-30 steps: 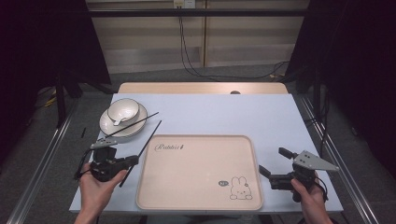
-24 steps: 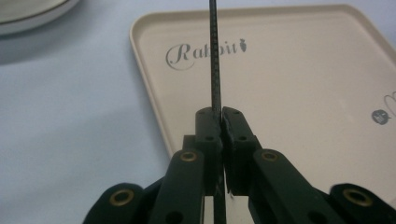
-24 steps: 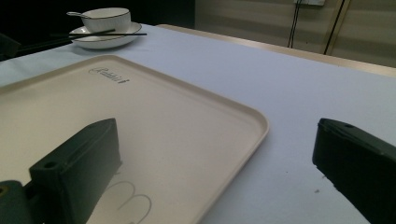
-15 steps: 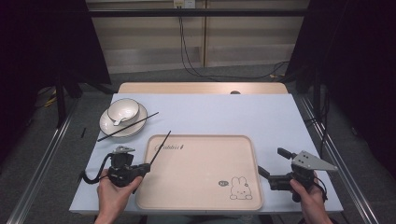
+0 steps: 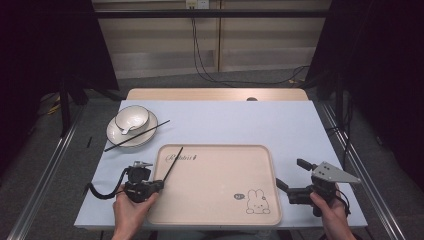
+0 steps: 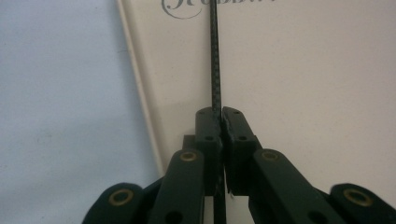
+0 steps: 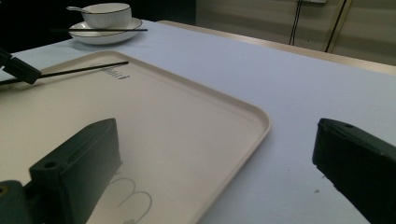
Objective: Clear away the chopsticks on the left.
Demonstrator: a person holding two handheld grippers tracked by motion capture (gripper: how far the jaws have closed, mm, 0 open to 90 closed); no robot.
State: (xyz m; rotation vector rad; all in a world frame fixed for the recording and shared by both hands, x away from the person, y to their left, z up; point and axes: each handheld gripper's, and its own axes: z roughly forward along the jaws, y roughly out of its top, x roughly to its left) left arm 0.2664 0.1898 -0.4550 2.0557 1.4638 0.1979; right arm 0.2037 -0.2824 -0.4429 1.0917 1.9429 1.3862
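Tray at the table's near middle
Behind-left: plate holding bowl, 1 chopstick across its rim

the desk is pale blue with a tan wooden edge at the far side. the tray is cream, printed with dark script and a small white rabbit. the chopstick is black with a fine checkered weave. the bowl and plate are white with dark rims.
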